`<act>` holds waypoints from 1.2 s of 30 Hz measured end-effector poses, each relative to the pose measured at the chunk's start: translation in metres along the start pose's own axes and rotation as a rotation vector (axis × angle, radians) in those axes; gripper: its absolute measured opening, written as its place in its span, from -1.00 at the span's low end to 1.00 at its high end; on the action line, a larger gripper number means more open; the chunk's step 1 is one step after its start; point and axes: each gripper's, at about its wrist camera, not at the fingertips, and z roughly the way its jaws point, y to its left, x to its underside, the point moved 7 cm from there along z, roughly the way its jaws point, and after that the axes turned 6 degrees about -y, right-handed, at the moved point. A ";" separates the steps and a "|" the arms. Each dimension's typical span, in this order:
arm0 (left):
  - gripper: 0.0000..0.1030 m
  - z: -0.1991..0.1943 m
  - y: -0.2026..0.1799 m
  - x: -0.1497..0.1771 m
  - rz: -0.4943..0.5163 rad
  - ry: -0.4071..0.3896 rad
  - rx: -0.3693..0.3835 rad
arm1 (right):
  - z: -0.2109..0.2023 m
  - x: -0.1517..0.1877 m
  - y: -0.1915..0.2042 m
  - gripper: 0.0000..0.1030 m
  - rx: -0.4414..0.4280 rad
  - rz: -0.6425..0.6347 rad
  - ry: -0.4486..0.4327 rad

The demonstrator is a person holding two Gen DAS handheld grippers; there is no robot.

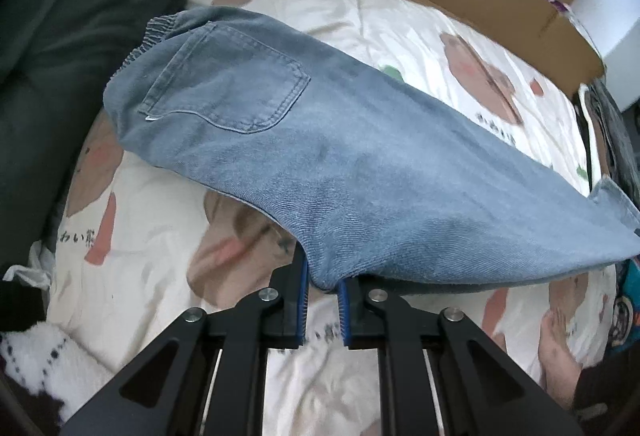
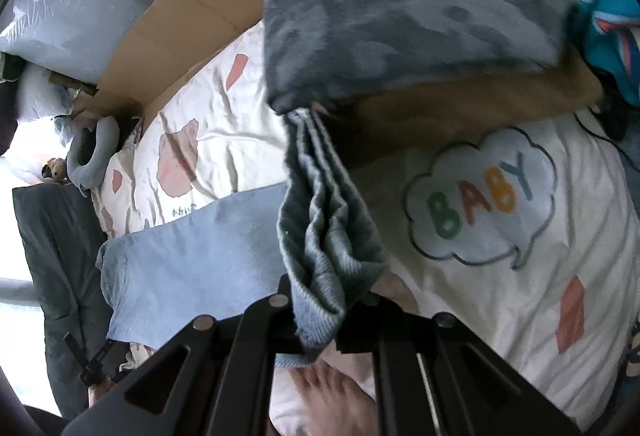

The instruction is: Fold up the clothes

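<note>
Denim jeans point(image 1: 360, 172) — both ends pinched

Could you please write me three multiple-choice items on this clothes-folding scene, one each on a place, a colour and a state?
1. Where do the jeans lie? A) in the cardboard box B) across the printed bed cover C) on a chair
2. What colour are the jeans? A) black B) red C) light blue
3. What is the left gripper doing? A) pinching the jeans' edge B) hanging empty C) holding a hanger

Answers: 1 B, the denim spreads over the cover; 2 C, faded blue denim; 3 A, its blue pads clamp the fabric fold.
</note>
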 end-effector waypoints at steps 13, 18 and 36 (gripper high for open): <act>-0.77 -0.013 -0.018 0.045 -0.026 0.090 0.005 | -0.013 0.070 -0.078 -0.90 0.068 0.048 0.106; -0.78 -0.015 -0.014 0.050 -0.040 0.114 -0.001 | -0.011 0.095 -0.094 -0.90 0.084 0.058 0.158; -0.73 0.010 -0.008 0.086 -0.046 0.309 -0.013 | 0.011 0.156 -0.182 -0.52 0.257 0.230 0.272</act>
